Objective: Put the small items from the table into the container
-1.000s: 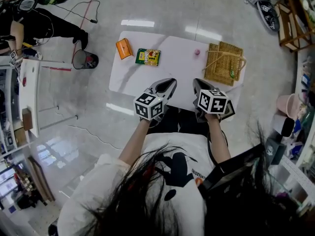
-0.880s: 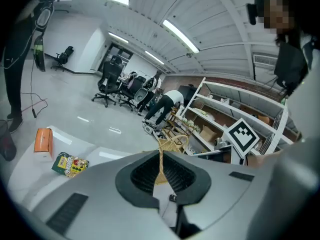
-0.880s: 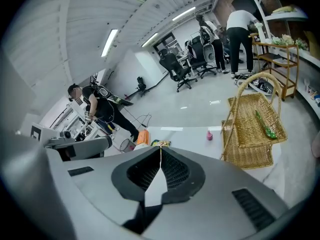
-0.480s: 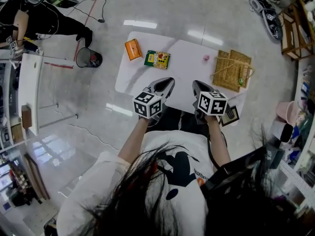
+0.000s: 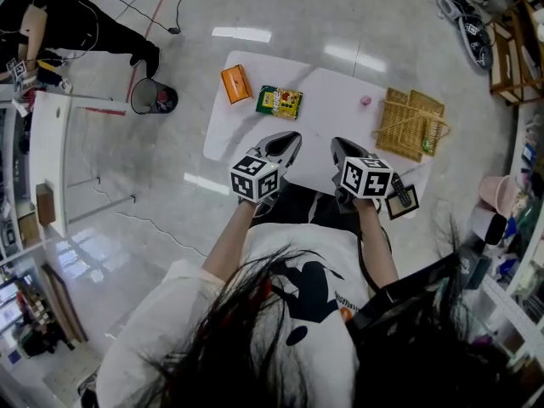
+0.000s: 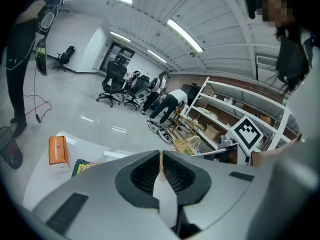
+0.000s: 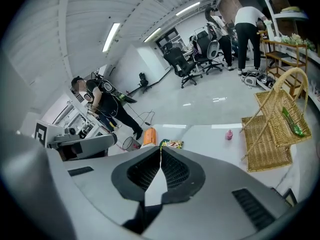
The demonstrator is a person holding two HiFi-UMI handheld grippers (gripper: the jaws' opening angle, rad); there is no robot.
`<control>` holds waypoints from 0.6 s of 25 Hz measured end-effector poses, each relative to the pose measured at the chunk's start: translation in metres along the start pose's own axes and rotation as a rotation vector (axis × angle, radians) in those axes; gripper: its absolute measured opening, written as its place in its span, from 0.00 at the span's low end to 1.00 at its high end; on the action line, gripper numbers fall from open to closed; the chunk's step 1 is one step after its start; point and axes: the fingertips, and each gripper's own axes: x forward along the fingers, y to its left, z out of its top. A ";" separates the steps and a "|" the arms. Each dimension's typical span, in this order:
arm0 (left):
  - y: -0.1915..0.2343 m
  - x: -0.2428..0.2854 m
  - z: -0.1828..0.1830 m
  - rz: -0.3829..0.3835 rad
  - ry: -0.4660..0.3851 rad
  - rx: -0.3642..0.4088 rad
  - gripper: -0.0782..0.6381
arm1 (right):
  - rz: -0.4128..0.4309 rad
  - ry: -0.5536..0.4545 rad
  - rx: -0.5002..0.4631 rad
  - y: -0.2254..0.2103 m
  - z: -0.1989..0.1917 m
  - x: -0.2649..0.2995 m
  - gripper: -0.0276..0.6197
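The task looks barely begun, and most of it is still to do. The left gripper point(image 5: 287, 143) and the right gripper point(image 5: 338, 147) both hang over the near edge of the white table point(image 5: 331, 121). Each has its jaws pressed together with nothing between them, so neither carries anything. Three small things lie loose on the tabletop. An orange box point(image 5: 235, 83) sits at the far left, a green packet point(image 5: 280, 101) lies just right of it, and a tiny pink item point(image 5: 365, 100) rests further right, near the basket. The container is a woven basket point(image 5: 406, 121) with a hoop handle, standing at the right end of the table, well apart from the box and packet. A green thing point(image 5: 427, 138) lies inside it, too small to identify, and may count as one item already delivered. By that reading, at most one item is in and three are left. The pink item is the nearest to the basket. The box and the packet each need a carry across the table's width. No item is being approached closely enough to call a pick under way.
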 end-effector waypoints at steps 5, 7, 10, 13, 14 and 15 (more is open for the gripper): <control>0.016 0.006 0.003 -0.017 0.017 -0.013 0.13 | -0.030 0.003 0.020 -0.006 0.002 0.017 0.07; 0.022 0.010 0.001 -0.026 0.033 -0.015 0.13 | -0.057 0.002 0.025 -0.014 0.003 0.023 0.07; 0.031 0.018 -0.004 -0.043 0.067 -0.008 0.13 | -0.133 0.001 0.006 -0.039 0.008 0.035 0.07; 0.040 0.031 -0.010 -0.063 0.101 0.009 0.13 | -0.217 0.007 -0.016 -0.077 0.015 0.048 0.07; 0.042 0.036 -0.012 -0.071 0.111 0.016 0.13 | -0.238 0.010 -0.013 -0.090 0.017 0.053 0.07; 0.044 0.041 -0.013 -0.080 0.121 0.022 0.13 | -0.256 0.014 -0.004 -0.103 0.020 0.058 0.07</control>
